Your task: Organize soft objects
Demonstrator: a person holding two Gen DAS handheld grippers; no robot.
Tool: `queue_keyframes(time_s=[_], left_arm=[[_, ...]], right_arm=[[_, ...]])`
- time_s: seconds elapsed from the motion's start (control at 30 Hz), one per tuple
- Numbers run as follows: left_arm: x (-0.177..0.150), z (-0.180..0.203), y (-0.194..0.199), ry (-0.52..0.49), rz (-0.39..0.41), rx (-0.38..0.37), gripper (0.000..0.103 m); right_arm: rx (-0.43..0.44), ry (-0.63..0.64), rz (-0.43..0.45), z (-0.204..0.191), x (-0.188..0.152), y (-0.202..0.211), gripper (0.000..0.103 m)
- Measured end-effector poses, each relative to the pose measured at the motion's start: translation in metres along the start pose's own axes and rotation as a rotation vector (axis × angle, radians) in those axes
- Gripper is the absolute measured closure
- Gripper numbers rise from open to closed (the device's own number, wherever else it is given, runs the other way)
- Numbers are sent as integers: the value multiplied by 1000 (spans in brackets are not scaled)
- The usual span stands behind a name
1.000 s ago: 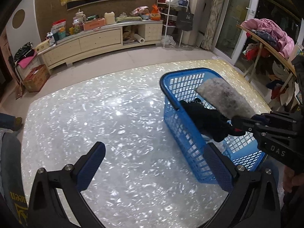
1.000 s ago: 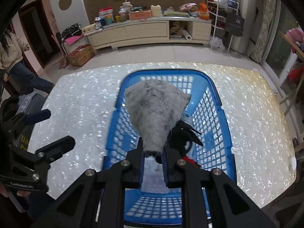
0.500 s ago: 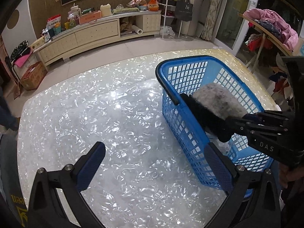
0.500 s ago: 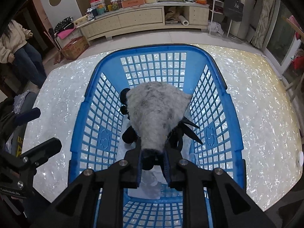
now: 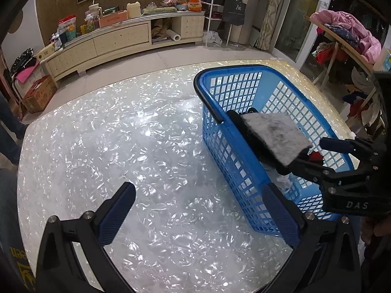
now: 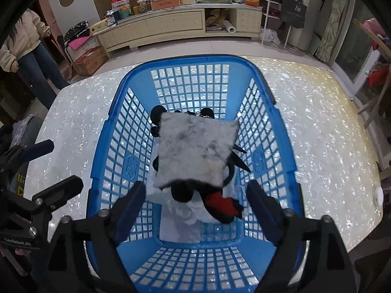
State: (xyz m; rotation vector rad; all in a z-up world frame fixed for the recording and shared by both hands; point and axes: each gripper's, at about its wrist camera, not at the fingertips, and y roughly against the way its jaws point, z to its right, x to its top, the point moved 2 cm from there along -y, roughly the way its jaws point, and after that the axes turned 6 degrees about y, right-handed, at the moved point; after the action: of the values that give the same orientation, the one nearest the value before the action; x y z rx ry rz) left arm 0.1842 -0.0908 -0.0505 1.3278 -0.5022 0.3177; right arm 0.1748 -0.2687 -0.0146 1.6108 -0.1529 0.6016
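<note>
The right gripper [image 6: 195, 195] has just let go: half a second back its jaws were pinched on the near edge of the grey furry square pad [image 6: 196, 150], and now they stand wide apart with nothing between them, hanging above the near end of the blue plastic lattice laundry basket [image 6: 273, 97]. The pad itself has dropped flat inside the basket, lying on top of a black plush toy with a red patch [image 6: 221, 205] and some crumpled white fabric [image 6: 180, 217] beneath. From the left-hand camera the pad [image 5: 273, 134] sits tilted on the heap, its upper face about level with the basket's near rim [image 5: 229, 127], so it looks settled rather than about to slide out.

The left gripper [image 5: 198, 216] hovers over the bare pearly white tabletop [image 5: 110, 134] beside the basket, jaws spread wide and empty.

I'd judge this item is done with. No other loose soft thing shows on the table in either view, so the tidying seems at or near its end, unless more waits out of sight
</note>
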Motion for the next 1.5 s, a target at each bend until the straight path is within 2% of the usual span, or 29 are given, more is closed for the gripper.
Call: queue_keyframes(time_s=[0.07, 0.13, 0.2, 0.47, 0.6, 0.7, 0.9, 1.1, 1.2, 1.5], left_arm=[[-2, -1, 4, 6, 4, -7, 0], [-5, -1, 7, 7, 8, -14, 0], [-6, 0, 12, 2, 15, -23, 0], [-13, -2, 32, 0, 65, -83, 0], [-18, -2, 48, -28, 132, -93, 0], [-21, -4, 56, -28, 150, -117, 0], [-25, -3, 75, -40, 198, -150, 0], [-28, 2, 97, -53, 256, -192, 0], [-28, 4, 107, -63, 294, -193, 0], [-29, 4, 125, -69, 338, -204, 0]], right_arm=[[-9, -7, 13, -1, -4, 7, 13], [-13, -7, 23, -3, -7, 14, 5], [-23, -9, 30, -4, -10, 19, 1], [-87, -31, 57, -13, -18, 35, 0], [-137, -37, 93, -19, -27, 48, 0], [-162, -45, 118, -23, -32, 56, 0], [-238, -78, 202, -28, -40, 83, 0], [-311, -56, 262, -39, -43, 101, 0], [-388, -41, 304, -45, -44, 113, 0], [-420, -40, 374, -48, -50, 127, 0]])
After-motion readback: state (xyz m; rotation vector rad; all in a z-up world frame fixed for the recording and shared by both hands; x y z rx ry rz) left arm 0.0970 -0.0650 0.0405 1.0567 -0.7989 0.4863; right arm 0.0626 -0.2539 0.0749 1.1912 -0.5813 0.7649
